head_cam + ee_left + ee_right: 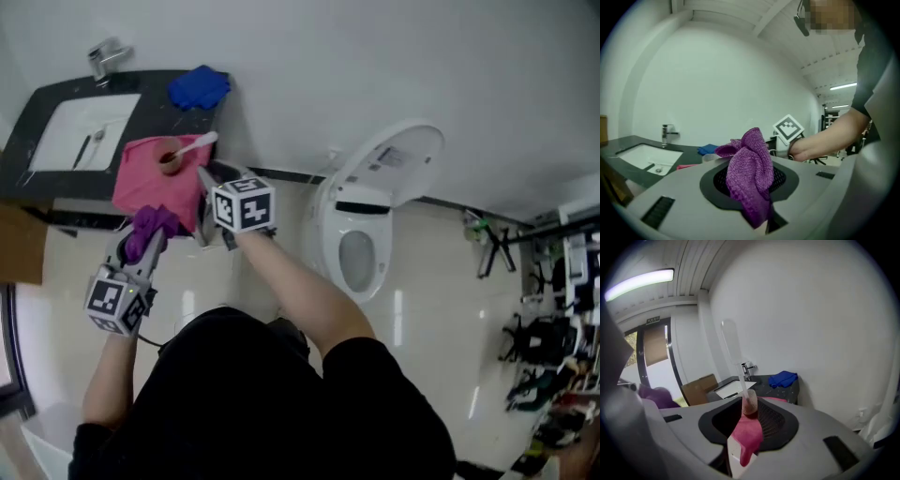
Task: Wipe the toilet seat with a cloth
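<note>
Jaws of left gripper point(761, 225) clamp one purple cloth point(750, 173), one of three.

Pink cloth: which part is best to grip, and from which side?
Grip the flap of the pink cloth hanging over the front edge of the counter, coming level from the front. A cup stands on its flat part, so avoid that.

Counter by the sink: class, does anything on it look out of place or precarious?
Yes. The pink cloth hangs over the front edge of the counter, and a brown cup holding a white stick stands on that cloth. A cup on a loose, overhanging cloth looks liable to tip.
</note>
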Demonstrator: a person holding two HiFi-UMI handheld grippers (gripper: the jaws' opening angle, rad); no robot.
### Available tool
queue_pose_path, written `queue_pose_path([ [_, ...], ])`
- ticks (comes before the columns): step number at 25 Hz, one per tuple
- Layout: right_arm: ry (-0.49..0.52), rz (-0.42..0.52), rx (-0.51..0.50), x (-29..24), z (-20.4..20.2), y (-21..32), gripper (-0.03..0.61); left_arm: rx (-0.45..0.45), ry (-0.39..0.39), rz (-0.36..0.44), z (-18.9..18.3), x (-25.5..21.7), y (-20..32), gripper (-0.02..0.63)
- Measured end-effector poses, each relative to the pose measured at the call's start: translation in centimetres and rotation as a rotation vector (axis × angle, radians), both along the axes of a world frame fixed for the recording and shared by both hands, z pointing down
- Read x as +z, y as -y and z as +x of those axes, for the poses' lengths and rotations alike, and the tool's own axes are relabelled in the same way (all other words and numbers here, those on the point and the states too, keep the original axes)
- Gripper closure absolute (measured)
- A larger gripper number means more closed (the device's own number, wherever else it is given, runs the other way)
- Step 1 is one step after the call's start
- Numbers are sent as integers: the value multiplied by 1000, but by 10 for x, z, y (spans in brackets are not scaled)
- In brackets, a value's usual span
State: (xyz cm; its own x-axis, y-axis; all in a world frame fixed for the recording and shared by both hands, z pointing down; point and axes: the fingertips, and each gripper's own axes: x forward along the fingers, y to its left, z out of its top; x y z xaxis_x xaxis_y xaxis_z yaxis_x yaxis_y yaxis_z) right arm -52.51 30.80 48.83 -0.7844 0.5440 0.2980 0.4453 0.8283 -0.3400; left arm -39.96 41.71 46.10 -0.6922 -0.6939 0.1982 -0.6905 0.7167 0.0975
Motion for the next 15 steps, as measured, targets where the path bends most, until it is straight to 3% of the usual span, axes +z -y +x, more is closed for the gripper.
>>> queue_pose_path([
  [3,-3,1,54,-4,51,86,454,94,-26,8,-12,-2,81,520],
  [6,34,27,190,-23,128,201,458,286,-33,-15,15,-9,196,522],
  [11,78,159,540,-48,278,362,463,672,12,-26,101,-14,374,520],
  [15,65,223,726,-68,411,445,509,839,54,-5,195,-27,477,520],
])
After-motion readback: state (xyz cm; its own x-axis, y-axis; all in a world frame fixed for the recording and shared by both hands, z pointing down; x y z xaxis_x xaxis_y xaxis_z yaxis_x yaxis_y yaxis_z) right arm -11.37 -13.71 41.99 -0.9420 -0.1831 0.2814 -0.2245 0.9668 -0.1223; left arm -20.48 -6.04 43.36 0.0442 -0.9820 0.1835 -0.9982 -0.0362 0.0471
